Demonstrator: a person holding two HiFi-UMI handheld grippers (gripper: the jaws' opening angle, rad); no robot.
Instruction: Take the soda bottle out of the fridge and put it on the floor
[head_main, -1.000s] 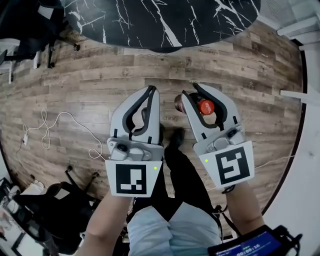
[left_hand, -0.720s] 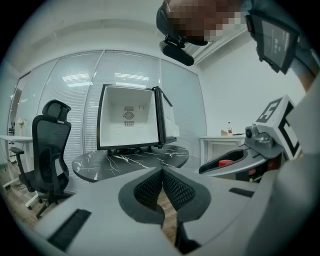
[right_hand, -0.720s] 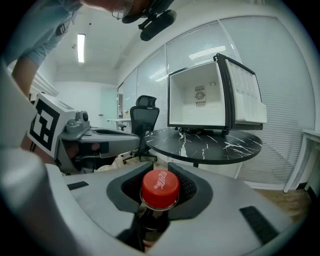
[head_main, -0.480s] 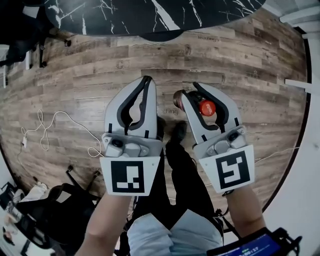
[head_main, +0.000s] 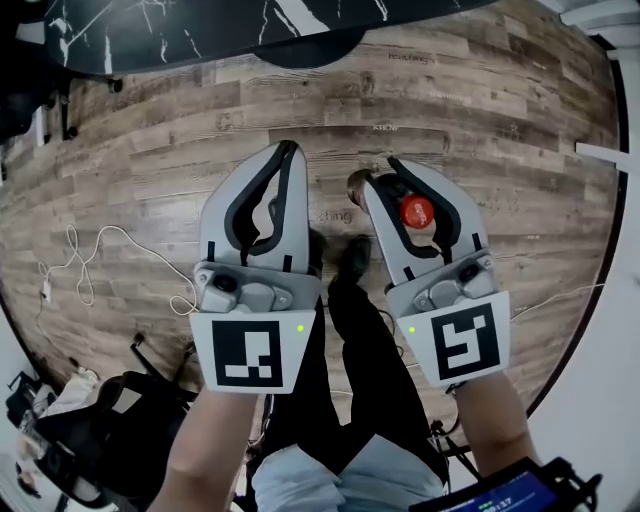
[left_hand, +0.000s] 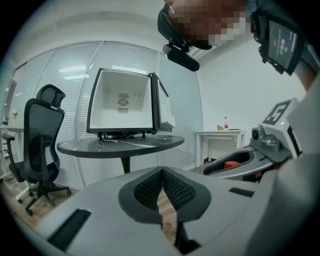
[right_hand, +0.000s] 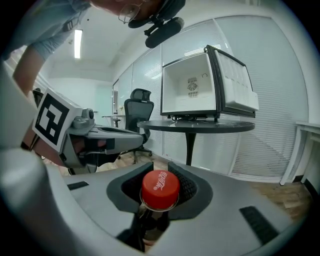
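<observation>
My left claw (head_main: 288, 150): jaws together, nothing between, short of table (head_main: 200, 30). My right claw (head_main: 380, 175): clamped on bottle (head_main: 416, 211) neck under red cap, above floor (head_main: 150, 160), short of table. Fridge (left_hand: 122, 102) atop table, door open.

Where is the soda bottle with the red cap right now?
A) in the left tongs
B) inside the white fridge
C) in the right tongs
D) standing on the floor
C: the right tongs are closed around the neck of the soda bottle just below its red cap, while the left tongs are shut on nothing and the fridge on the table stands open with nothing inside.
</observation>
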